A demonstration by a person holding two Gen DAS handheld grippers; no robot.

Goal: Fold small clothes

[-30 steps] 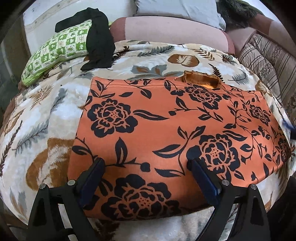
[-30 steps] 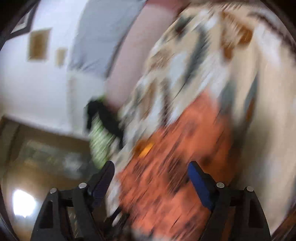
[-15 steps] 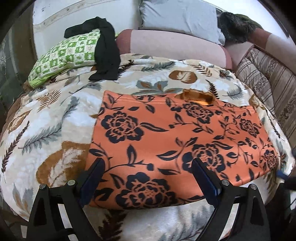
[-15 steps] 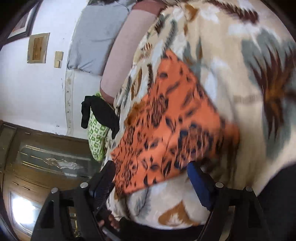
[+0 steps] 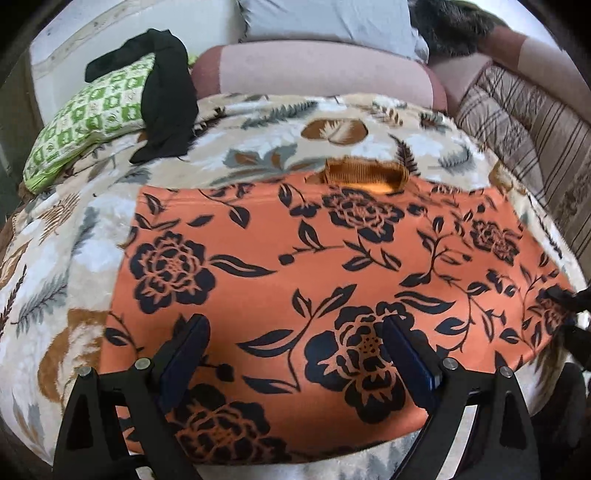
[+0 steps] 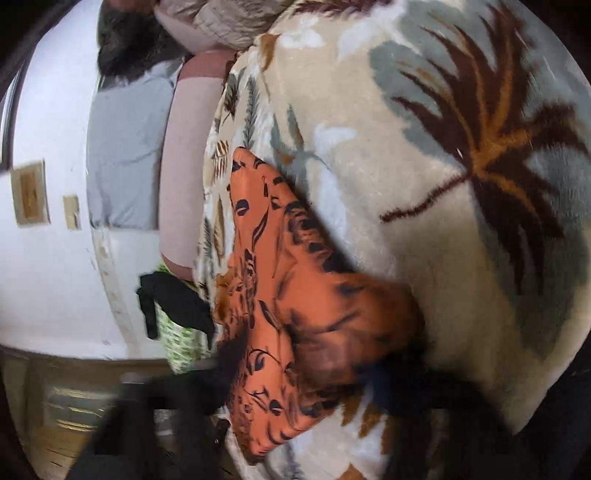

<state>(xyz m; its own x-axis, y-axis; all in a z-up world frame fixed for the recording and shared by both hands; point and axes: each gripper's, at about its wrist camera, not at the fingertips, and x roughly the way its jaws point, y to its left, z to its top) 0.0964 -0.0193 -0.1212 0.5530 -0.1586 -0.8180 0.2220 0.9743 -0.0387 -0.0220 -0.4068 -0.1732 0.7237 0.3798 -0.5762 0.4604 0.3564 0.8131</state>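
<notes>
One orange floral garment (image 5: pixel 314 288) flat on bed blanket (image 5: pixel 55 266): light, floppy, prob. slippery; pinch corners/hem. Left gripper (image 5: pixel 295 354) jaws apart above it; right gripper (image 6: pixel 295 384) jaws just closed, clamping its bunched corner.

one orange floral garment (image 5: pixel 314 266). one leaf-print blanket (image 5: pixel 66 266). one green checked pillow (image 5: pixel 92 114). one black garment (image 5: pixel 168 99) draped on it. one grey pillow (image 5: pixel 325 18). one pink bolster (image 5: pixel 317 74). two grippers: left gripper (image 5: pixel 295 354), right gripper (image 6: pixel 295 384).
</notes>
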